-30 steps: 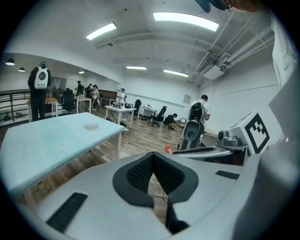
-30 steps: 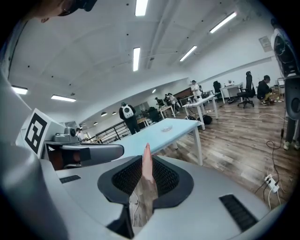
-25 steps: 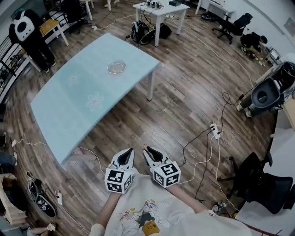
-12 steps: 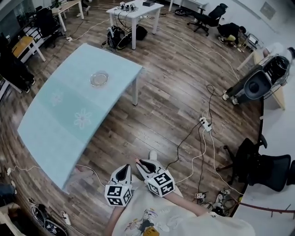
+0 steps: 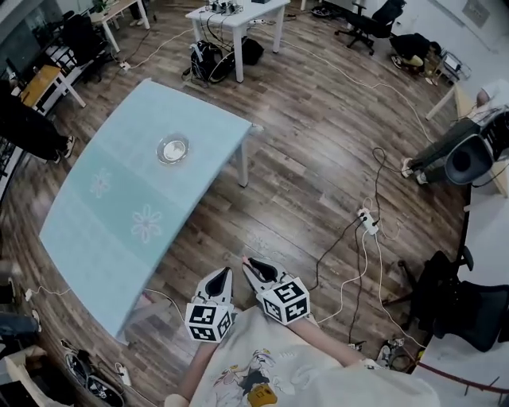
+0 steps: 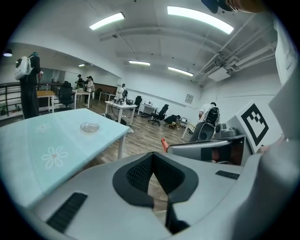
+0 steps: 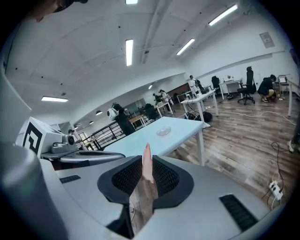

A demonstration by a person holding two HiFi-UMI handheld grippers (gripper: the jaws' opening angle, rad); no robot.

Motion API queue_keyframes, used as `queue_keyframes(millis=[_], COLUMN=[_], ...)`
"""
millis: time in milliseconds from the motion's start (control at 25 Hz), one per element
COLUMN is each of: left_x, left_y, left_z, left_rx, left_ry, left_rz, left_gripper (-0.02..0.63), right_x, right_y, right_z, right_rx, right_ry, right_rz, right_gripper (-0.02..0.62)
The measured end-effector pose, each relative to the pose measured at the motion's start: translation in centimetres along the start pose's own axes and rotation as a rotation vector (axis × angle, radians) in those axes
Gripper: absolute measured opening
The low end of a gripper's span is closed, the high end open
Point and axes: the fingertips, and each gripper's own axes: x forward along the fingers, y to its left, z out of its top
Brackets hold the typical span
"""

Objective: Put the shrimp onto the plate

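Note:
A clear glass plate point(image 5: 172, 149) sits on the pale blue table point(image 5: 111, 215), far ahead and to the left of both grippers. Held close to the person's body, my right gripper point(image 5: 250, 264) is shut on a pink-orange shrimp point(image 7: 147, 165), whose tip pokes out past the jaws. That shrimp tip point(image 6: 164, 144) also shows in the left gripper view. My left gripper point(image 5: 225, 273) is beside the right one, shut with nothing in it. The plate point(image 7: 163, 131) appears small beyond the right gripper point(image 7: 146, 161), and the plate point(image 6: 89, 126) is left of the left gripper point(image 6: 152, 158).
Wooden floor lies between me and the table. Cables and a power strip point(image 5: 367, 222) trail on the floor at right, near a black office chair point(image 5: 469, 306). A white desk point(image 5: 235, 12) stands behind the table. A person in black point(image 5: 32, 119) stands at the far left.
The head view has swung, so the table and plate shifted in the picture. Both grippers stay together by the body, the right still shut on the shrimp.

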Motion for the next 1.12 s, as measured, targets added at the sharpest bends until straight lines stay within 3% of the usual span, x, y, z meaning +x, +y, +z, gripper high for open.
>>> queue_keyframes(millis=[240, 440, 600, 880, 1120], left_x=[6.6, 10.5, 12.1, 15.0, 18.7], left_y=[0.7, 0.9, 1.2, 2.7, 7.5], left_z=[5.0, 7.0, 6.7, 6.0, 9.2], left_rx=[0.029, 0.043, 0.023, -0.019, -0.046], left_ry=[-0.037, -0.022, 0.027, 0.064, 0.048], left_rz=[0.04, 0.063, 0.087, 0.093, 0.086], left_gripper=[0.008, 0.008, 0.008, 0.008, 0.008], right_x=[3.4, 5.7, 7.1, 8.8, 13.4], right_y=[-5.3, -8.7, -10.0, -11.7, -13.9], right_z=[5.9, 8.8, 9.7, 7.6, 10.9], right_rx=[-0.028, -0.007, 0.007, 0.039, 0.052], right_ry=[-0.029, -0.026, -0.008, 0.063, 0.068], right_rz=[0.061, 0.113, 0.152, 0.161, 0.124], right_gripper=[0.086, 0.086, 0.086, 0.086, 0.087])
